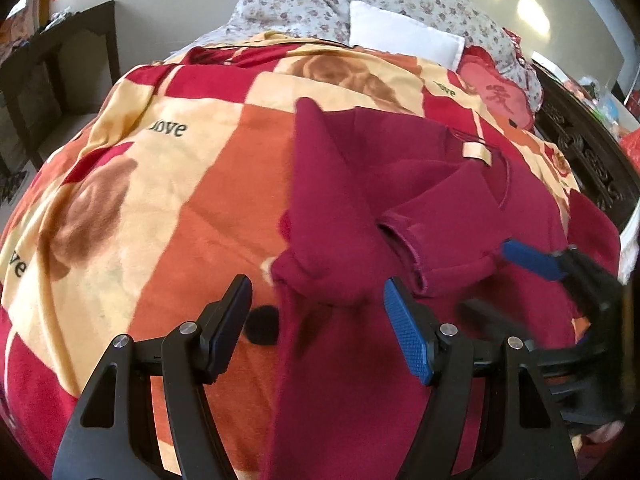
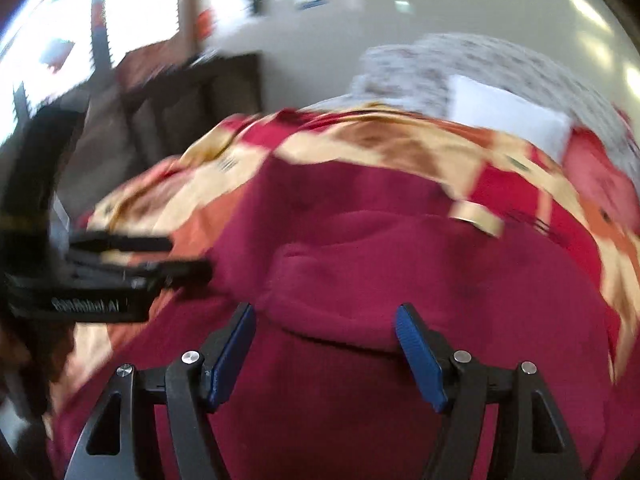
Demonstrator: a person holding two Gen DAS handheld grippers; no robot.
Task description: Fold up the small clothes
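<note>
A maroon sweater [image 1: 400, 208] lies on the bed, neck away from me, with a beige label [image 1: 476, 154] at its collar. One sleeve is folded across the body, cuff [image 1: 400, 240] facing me. My left gripper [image 1: 318, 300] hovers open over the sweater's left edge, where a bunched fold lies under the gap between its pads. My right gripper [image 1: 516, 284] reaches in from the right, low over the cloth. In the blurred right wrist view, the right gripper [image 2: 325, 314] stands open above a fold of the sweater [image 2: 400, 264], nothing pinched. The left gripper [image 2: 180, 256] shows at the left.
A red, orange and cream blanket [image 1: 180, 200] covers the bed. Floral pillows [image 1: 300, 0], a white pillow [image 1: 400, 32] and a pink cushion [image 1: 500, 92] lie at the far end. A dark table [image 1: 60, 60] stands left. Dark carved furniture [image 1: 580, 152] borders the right.
</note>
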